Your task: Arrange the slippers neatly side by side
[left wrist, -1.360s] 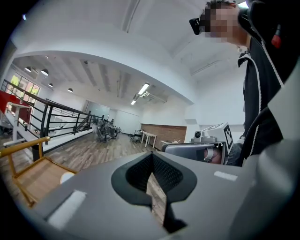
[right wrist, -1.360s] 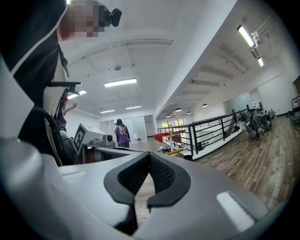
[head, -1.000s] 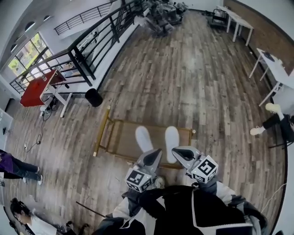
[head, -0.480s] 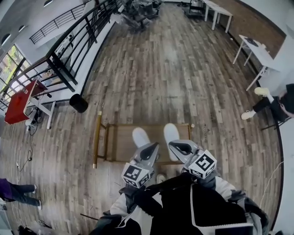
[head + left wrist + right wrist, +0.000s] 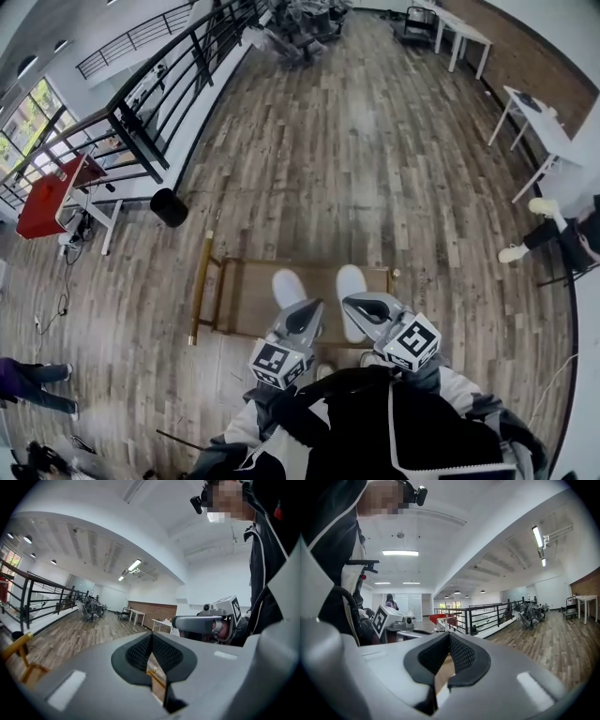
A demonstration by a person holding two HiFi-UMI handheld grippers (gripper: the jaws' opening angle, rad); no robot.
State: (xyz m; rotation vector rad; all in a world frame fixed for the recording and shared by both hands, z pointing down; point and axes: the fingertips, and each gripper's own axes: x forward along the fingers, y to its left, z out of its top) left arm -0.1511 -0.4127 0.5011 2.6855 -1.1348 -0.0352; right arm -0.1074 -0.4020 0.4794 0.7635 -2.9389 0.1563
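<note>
Head view: at centre frame, a white slipper (image 5: 287,285) and its mate (image 5: 352,284) lie side by side, apart, on a low wooden rack (image 5: 246,292) on the floor. The left gripper (image 5: 312,308) and right gripper (image 5: 351,302) hover over their lower ends. Left gripper view: jaws clenched together, empty. Right gripper view: jaws likewise pressed together, holding nothing.
</note>
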